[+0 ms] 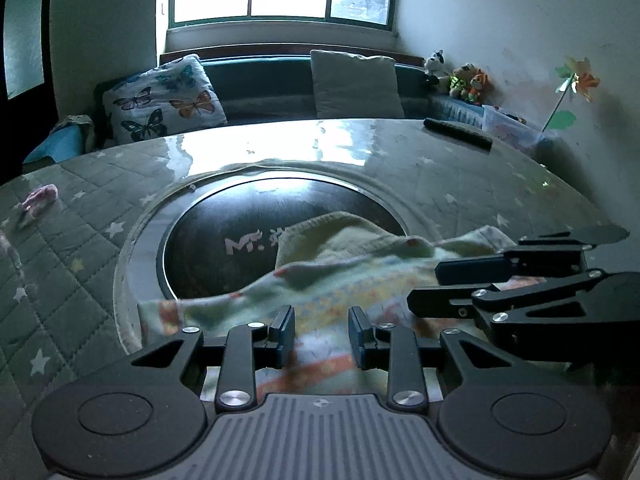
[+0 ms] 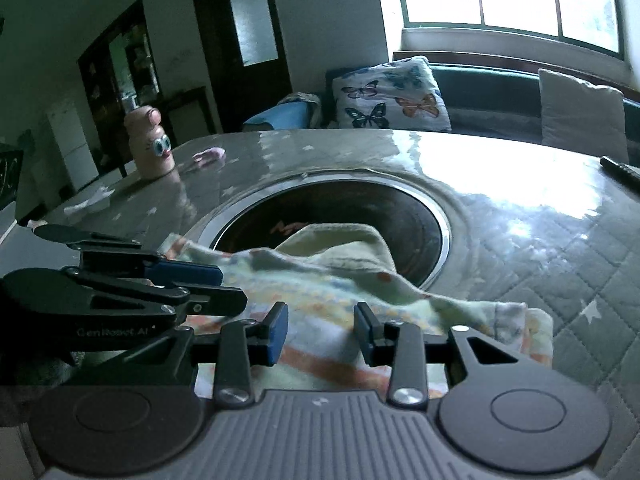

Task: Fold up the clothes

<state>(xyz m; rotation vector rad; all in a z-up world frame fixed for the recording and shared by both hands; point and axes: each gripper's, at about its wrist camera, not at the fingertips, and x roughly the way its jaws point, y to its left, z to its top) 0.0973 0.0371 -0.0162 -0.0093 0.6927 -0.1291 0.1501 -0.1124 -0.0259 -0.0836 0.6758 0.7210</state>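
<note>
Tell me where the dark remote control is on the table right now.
The remote control lies at the table's far right edge in the left wrist view, near the plastic bin, beyond the garment.

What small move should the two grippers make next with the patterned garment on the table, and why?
Probably lower both and close on the near hem. The left gripper and right gripper stand open side by side over the garment, which lies rumpled across the dark round inset, and neither seems to grip cloth yet.
</note>
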